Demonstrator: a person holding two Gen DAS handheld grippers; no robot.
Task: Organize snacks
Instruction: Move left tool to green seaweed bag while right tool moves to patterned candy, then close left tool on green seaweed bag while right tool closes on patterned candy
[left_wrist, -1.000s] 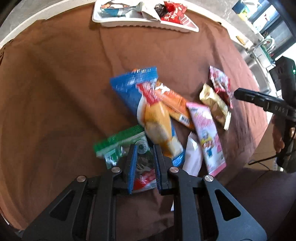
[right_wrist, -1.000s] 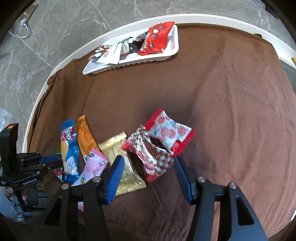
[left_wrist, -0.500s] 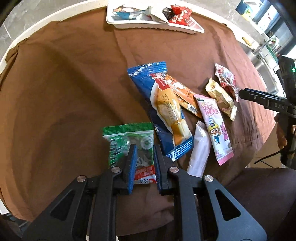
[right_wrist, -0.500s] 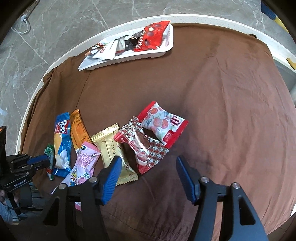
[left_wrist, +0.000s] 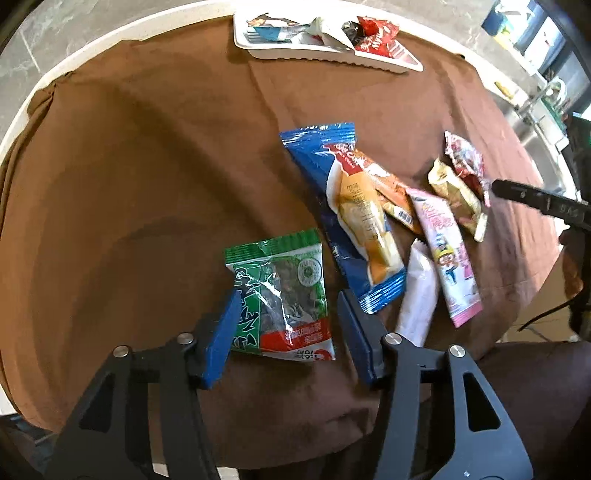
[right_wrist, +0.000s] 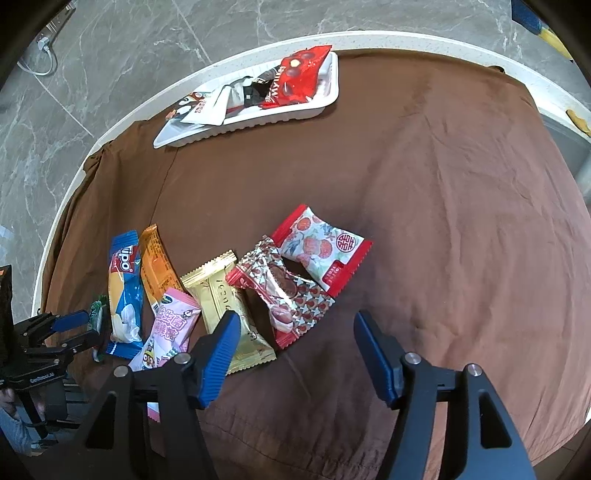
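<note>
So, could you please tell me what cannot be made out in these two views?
- White sachet, left wrist view: plain, no print showing; contents unknown.
- Green packet, right wrist view: mostly hidden behind the left claw.
- Tray snacks, left wrist view: too small and overlapping to count.
- Orange bar, left wrist view: partly covered by the blue packet.

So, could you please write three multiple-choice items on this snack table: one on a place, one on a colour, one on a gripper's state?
1. Where does the white tray sit?
A. at the far edge of the table
B. under the left gripper
C. on the floor

2. What colour is the packet between the fingers of the left gripper?
A. pink
B. gold
C. green

3. How does the right gripper stand?
A. shut on a packet
B. open, holding nothing
C. shut, empty

Answers:
1 A: the tray lies on the brown cloth by the far rim.
2 C: the green packet lies there.
3 B: its fingers are spread above the cloth.
</note>
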